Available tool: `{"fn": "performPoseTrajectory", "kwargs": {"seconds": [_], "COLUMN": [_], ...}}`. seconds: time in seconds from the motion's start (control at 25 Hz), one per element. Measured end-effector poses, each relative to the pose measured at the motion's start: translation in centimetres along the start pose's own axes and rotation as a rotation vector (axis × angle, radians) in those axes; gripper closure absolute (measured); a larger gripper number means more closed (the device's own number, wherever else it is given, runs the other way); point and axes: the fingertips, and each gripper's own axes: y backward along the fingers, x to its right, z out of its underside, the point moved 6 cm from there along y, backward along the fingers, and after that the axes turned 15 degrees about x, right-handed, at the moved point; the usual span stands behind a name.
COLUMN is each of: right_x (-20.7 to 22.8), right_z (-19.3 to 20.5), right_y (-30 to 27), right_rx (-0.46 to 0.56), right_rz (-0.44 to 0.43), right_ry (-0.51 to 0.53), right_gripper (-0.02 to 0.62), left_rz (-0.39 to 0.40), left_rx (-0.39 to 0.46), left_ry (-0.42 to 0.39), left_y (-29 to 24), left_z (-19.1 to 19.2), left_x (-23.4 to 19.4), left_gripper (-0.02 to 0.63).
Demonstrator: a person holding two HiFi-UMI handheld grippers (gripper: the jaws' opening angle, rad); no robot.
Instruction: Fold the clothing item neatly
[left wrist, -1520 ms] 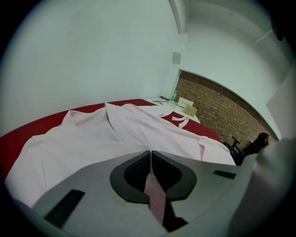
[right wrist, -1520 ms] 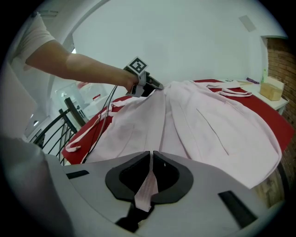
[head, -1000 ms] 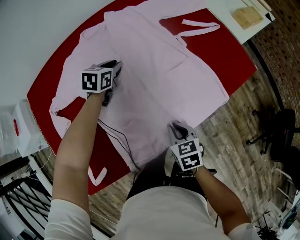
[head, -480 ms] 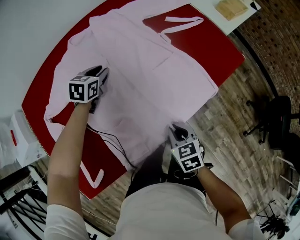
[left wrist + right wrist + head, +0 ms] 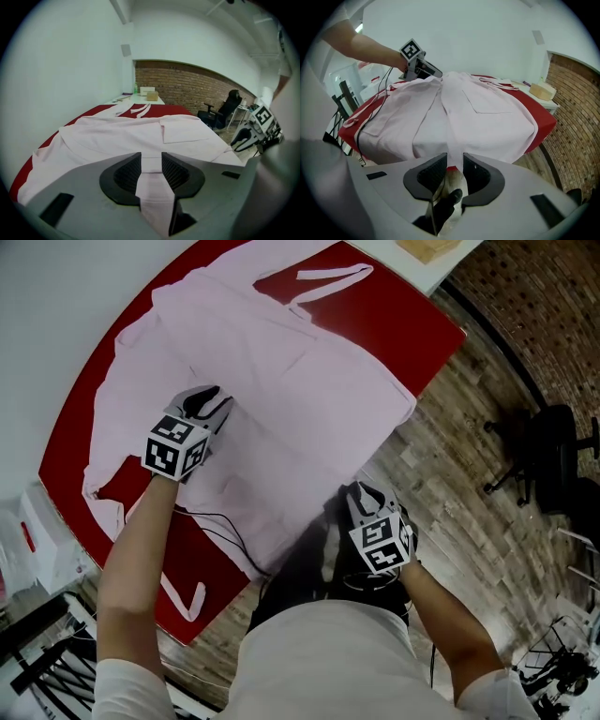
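Observation:
A pale pink garment (image 5: 281, 381) lies spread over the red table (image 5: 403, 310), its chest pocket (image 5: 185, 131) facing up. My left gripper (image 5: 217, 401) sits on the garment's left-middle part. Its jaws have just been opening a little, and a fold of cloth (image 5: 151, 187) is still pinched between them. The cloth rises in a ridge (image 5: 445, 108) up to that gripper (image 5: 433, 72). My right gripper (image 5: 361, 493) hangs off the table's near edge, just short of the hem (image 5: 454, 145). Its jaws have just been opening and hold nothing.
A pink belt loop (image 5: 328, 276) lies at the table's far end and a white strip (image 5: 187, 596) near the front left corner. A black cable (image 5: 225, 526) trails over the near edge. An office chair (image 5: 553, 442) stands on the wooden floor at right, white bags (image 5: 47, 521) at left.
The left gripper has slid right across the garment towards its middle, rolling as it went. The right gripper has let go of the hem and drawn slightly back from the table edge.

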Motion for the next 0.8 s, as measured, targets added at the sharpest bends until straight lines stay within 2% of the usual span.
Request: {"fn": "performPoseTrajectory", "kwargs": {"seconds": [0.12,0.4,0.52,0.64,0.8], "right_x": [0.4,0.8,0.3,-0.1,-0.6], "right_z": [0.5,1.1,1.1,1.2,1.1], "right_y": [-0.7,-2.6,-2.3,-1.4,0.1], "right_rx": [-0.013,-0.056,-0.065,-0.070,-0.078], "right_rz": [-0.001,-0.033,-0.063,-0.077,-0.065], "right_ry": [0.043,0.155,0.156,0.166,0.212], "right_gripper": [0.491,0.494,0.556,0.568,0.571], "left_rz": [0.066,0.203,0.286,0.365,0.420], "left_rx": [-0.011,-0.044,-0.065,-0.107,-0.162], "left_ry": [-0.058,-0.181,-0.301,-0.445,-0.559], "left_y": [0.0,-0.4,-0.8,-1.4,-2.3], "left_z": [-0.2,-0.2,-0.3,0.0,0.9], "left_x": [1.7,6.1,8.6,10.3,11.0], "left_gripper": [0.492,0.492,0.491,0.476,0.468]}}
